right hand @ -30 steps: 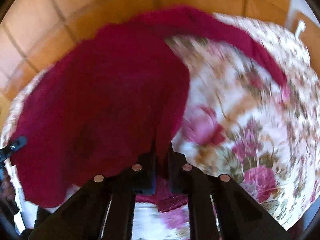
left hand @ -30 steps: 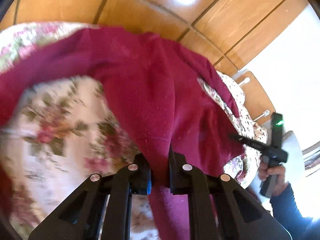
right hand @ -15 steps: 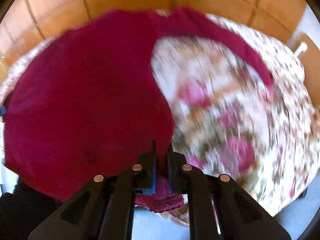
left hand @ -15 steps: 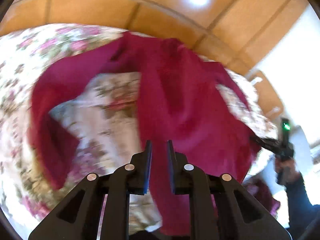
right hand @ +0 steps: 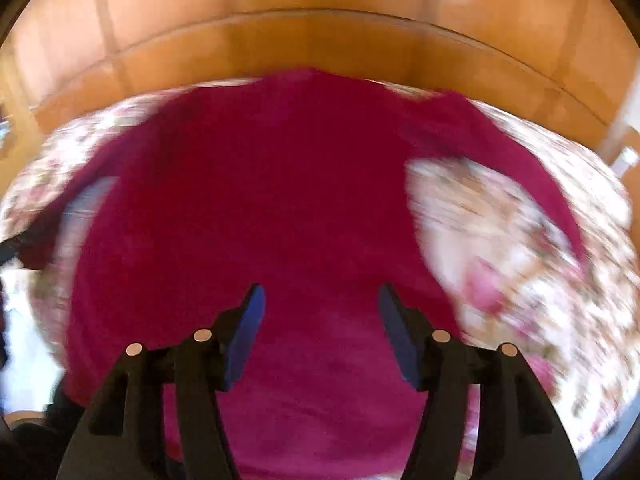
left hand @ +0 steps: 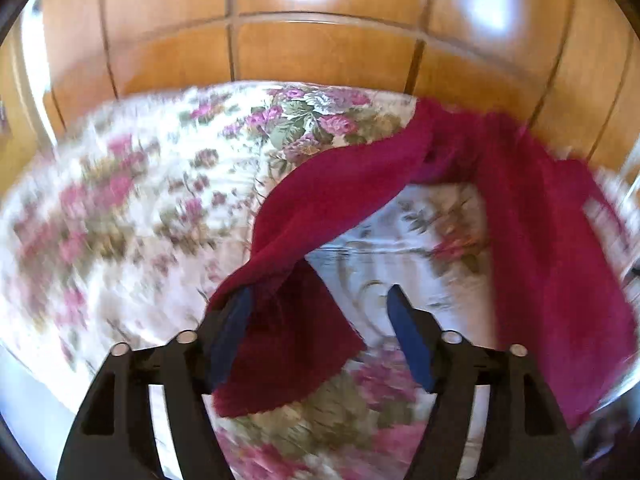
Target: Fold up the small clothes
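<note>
My left gripper (left hand: 320, 332) is opening; the sleeve brushes one pad, unpinched. My right gripper (right hand: 320, 328) is opening too, empty above the crimson sweater (right hand: 280, 200), spread on the floral bedspread (left hand: 120, 220) toward its far edge. I judge the soft knit may bunch where the sleeve lies twisted.

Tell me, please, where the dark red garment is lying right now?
The dark red garment lies spread on the floral bedcover, in front of the wooden wall panels; the right wrist view shows its body, the left wrist view a sleeve.
</note>
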Demonstrator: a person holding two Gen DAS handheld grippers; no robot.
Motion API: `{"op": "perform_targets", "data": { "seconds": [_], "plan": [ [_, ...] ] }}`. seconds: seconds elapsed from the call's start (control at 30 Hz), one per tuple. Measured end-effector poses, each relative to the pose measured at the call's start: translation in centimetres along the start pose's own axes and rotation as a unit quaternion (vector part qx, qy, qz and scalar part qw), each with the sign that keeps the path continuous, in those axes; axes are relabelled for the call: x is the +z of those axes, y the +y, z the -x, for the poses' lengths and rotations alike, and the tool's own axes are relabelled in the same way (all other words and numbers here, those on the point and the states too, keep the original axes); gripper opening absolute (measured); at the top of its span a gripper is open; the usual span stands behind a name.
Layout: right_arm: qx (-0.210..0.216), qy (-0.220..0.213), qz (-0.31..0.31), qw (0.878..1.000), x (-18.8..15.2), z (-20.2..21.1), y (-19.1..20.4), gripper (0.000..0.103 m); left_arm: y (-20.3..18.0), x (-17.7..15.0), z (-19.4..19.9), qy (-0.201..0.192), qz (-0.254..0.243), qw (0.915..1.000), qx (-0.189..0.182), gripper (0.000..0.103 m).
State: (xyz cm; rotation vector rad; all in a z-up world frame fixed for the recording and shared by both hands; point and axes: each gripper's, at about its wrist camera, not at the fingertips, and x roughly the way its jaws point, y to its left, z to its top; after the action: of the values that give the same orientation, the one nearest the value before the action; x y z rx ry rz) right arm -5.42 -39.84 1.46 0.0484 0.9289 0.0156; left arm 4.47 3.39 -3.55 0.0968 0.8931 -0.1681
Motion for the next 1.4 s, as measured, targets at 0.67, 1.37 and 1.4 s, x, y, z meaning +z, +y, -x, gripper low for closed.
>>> {"op": "perform_targets", "data": {
  "seconds": [0.67,1.37,1.4],
  "plan": [
    [0.050,0.024,0.266,0.962,12.6,-16.3,22.7,0.056,10.7,3.1,-7.0,0.028,0.079,0.9947,0.060,0.058],
    [0.102,0.004,0.171,0.980,20.9,-19.4,32.1,0.000,20.9,16.7,-5.6,-0.031,0.176,0.9814,0.070,0.014],
    [0.103,0.004,0.167,0.981,21.2,-19.7,32.3,0.000,20.9,16.9,-6.3,-0.018,0.176,0.9814,0.074,0.017]
  ]
}}
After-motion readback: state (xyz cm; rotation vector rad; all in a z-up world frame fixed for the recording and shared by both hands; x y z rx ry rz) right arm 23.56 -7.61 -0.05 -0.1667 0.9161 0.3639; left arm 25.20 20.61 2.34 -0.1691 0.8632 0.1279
